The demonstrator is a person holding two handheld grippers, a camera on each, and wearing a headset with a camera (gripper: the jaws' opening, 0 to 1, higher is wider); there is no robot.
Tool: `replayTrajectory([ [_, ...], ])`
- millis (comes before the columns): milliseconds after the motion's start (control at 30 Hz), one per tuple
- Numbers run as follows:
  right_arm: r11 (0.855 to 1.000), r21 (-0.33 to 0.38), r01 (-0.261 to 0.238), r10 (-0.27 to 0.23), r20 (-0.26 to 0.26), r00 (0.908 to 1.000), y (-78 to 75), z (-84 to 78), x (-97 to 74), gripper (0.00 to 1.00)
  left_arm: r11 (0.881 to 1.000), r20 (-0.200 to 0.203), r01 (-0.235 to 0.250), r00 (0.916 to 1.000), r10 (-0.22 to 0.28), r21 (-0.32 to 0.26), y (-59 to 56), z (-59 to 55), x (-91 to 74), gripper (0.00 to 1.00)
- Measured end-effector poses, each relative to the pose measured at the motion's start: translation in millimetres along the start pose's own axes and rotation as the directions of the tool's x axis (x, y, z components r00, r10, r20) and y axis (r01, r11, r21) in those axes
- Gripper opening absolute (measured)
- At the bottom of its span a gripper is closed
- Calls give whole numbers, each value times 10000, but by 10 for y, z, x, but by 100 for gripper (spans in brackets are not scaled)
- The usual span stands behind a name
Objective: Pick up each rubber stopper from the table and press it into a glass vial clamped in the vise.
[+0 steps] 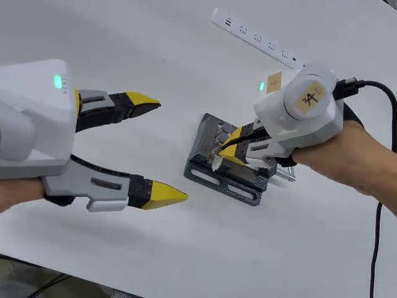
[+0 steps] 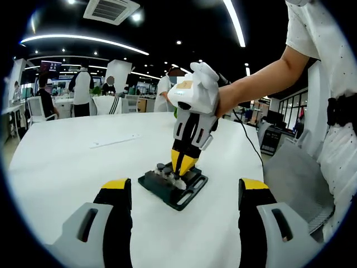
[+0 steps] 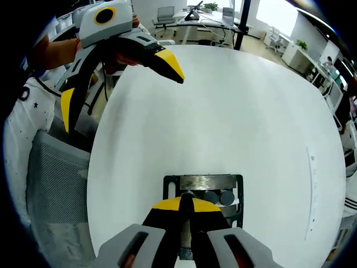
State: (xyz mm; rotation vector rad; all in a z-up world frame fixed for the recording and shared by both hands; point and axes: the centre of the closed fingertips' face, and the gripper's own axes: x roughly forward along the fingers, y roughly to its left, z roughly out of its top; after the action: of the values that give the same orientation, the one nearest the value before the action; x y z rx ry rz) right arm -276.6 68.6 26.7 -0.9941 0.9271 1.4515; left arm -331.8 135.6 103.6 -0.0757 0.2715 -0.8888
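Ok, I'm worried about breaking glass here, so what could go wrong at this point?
1. The right claw is shut with its tips down at the vise, close beside two dark round stopper tops. A slanted push might crack glass or knock those.
2. Nothing visibly fixes the vise to the table, and the left claw hangs open away from it, so it may slide.
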Motion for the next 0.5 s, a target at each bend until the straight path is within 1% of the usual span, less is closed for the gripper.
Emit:
replayTrajectory([
  [100, 9999, 88, -104, 104, -30, 9999, -6, 1, 3, 1, 10000, 19, -9, 10000, 9, -28, 4, 2, 2, 77],
  [233, 9998, -83, -188, 186, -192, 9996, -5, 5, 6, 1, 10000, 33, -1, 10000, 1, -21, 6, 6, 9, 77],
  [500, 9992, -73, -390, 387, -321, 9987, -4, 17, 12, 1, 10000, 115, -36, 9999, 36, -4, 22, 29, 10, 77],
])
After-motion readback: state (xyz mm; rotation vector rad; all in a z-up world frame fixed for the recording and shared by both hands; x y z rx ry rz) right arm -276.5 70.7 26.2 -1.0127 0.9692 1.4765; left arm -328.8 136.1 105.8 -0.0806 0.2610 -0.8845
